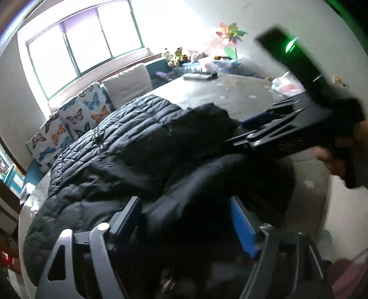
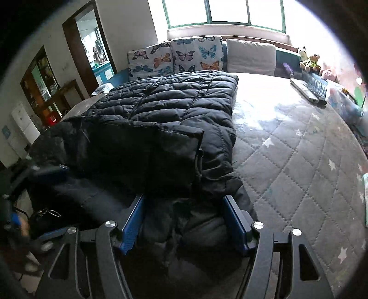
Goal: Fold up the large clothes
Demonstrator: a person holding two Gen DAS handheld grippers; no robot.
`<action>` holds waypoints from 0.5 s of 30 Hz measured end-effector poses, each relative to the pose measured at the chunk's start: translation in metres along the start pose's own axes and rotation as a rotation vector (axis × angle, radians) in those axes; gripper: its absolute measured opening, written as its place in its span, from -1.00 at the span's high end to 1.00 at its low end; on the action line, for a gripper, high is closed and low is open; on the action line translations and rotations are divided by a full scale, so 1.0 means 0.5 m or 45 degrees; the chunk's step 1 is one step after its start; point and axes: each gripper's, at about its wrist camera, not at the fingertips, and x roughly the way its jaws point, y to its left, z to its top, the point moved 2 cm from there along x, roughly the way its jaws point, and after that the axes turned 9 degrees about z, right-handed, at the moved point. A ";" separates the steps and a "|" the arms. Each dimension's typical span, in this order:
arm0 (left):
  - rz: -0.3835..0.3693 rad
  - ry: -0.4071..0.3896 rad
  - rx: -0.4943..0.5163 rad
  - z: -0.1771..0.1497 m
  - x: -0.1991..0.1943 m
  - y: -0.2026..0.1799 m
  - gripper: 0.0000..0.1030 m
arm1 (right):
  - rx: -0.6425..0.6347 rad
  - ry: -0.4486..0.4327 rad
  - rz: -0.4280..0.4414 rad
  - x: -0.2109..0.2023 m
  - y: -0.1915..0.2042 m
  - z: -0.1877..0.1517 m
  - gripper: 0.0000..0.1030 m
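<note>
1. Black quilted fabric fills the near part of both wrist views: a large puffer jacket [image 2: 174, 110] lies on the grey star-print mattress [image 2: 299, 165], its near end bunched at 6 o'clock, right at the grippers.
2. In the right wrist view, the right gripper [image 2: 184, 220] has its blue-padded fingers standing apart, with a mound of the jacket's near edge lying between them. I judge it not yet clamped, though whether the pads touch the cloth is hard to tell.
3. In the left wrist view, the left gripper [image 1: 184, 220] likewise stands apart over dark folds at 6 o'clock; the picture is blurred, so contact is unclear.
4. The same view shows the right gripper coming in from 3 o'clock, low over the jacket; both tools are about equally near the near end.
5. A sleeve [image 2: 161, 149] is folded across the jacket's middle.
6. The jacket's long axis runs from 6 o'clock toward 12 o'clock, its far hem ending just before the butterfly cushions [image 2: 174, 57] and the plain cushion [image 2: 250, 55].
7. My judgement: the coming fold turns on lifting the near end and carrying it along that axis toward 12 o'clock, both grippers together.
8. Farthest back, at 12 o'clock, is a window [image 2: 225, 11].
</note>
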 end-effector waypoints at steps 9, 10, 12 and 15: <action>0.032 -0.022 -0.441 -0.016 -0.084 0.298 -0.57 | -0.001 -0.024 -0.101 -0.031 0.002 0.024 -0.41; 0.062 -0.015 -0.494 -0.025 -0.080 0.337 -0.57 | -0.008 -0.044 -0.124 -0.042 0.006 0.030 -0.41; 0.090 0.001 -0.581 -0.040 -0.065 0.415 -0.54 | -0.047 -0.120 -0.180 -0.074 0.023 0.049 -0.41; 0.118 0.047 -0.643 -0.063 -0.026 0.481 -0.45 | -0.104 -0.230 -0.178 -0.110 0.058 0.075 -0.41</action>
